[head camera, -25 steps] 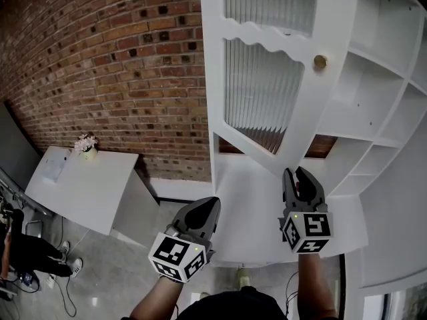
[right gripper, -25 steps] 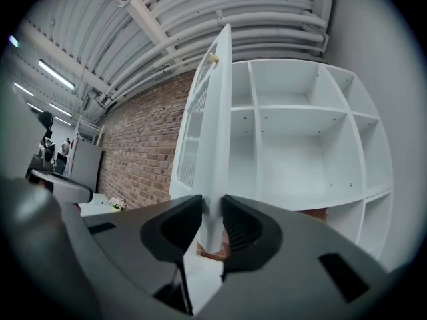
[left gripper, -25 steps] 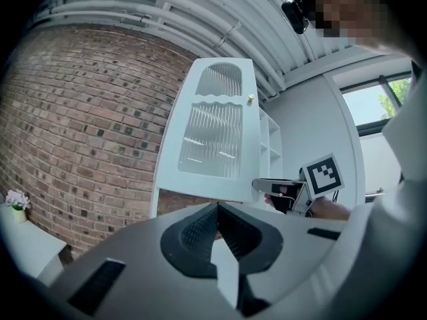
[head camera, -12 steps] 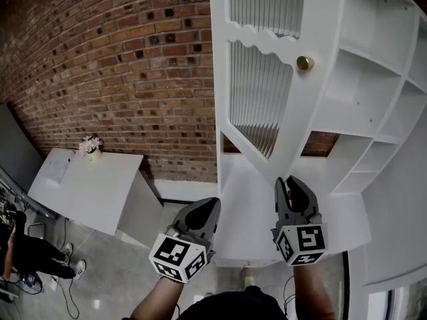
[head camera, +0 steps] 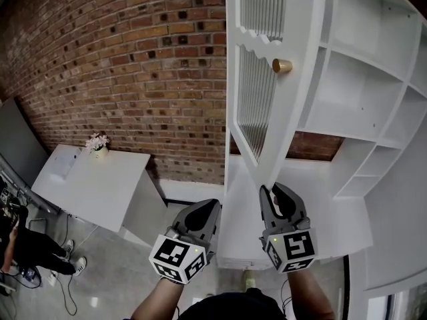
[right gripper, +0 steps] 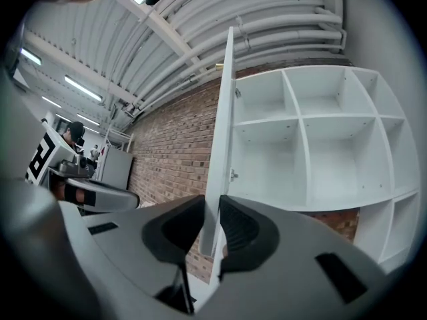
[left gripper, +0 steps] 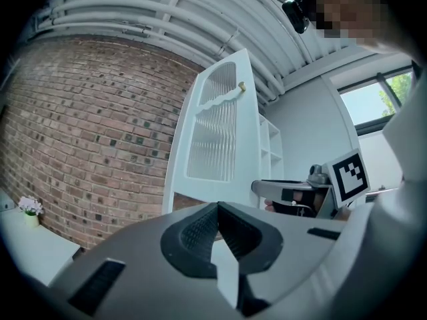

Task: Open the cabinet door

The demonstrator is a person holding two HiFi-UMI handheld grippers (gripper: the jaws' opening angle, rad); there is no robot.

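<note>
Brick wall (head camera: 133, 79) filled the left of my head view, and the white cabinet (head camera: 373, 112) with its bare shelves stood on the right. The cabinet door (head camera: 303, 99) hung swung well out from the shelves, almost edge-on to me. Its brass knob (head camera: 281, 65) sat high up with nothing on it.

My right gripper (head camera: 273, 191) was clamped on the door's thin lower edge. Its jaws had just been closing, and the right gripper view showed the panel pinched between both pads.

That hold worried me, because it was on a slim painted edge near the bottom corner rather than on the knob. I judged the pads could slide off if I pulled across the panel instead of following its arc. A pull off that arc could also twist the door against its hinges and strain the ribbed pane.

My left gripper (head camera: 212, 205) sat on the side the door seemed to be swinging toward, so the panel might knock it.

Both grippers pointed level toward the cabinet, with their marker cubes nearest me. The left one had its jaws together and empty, near the door but clear of it.
</note>
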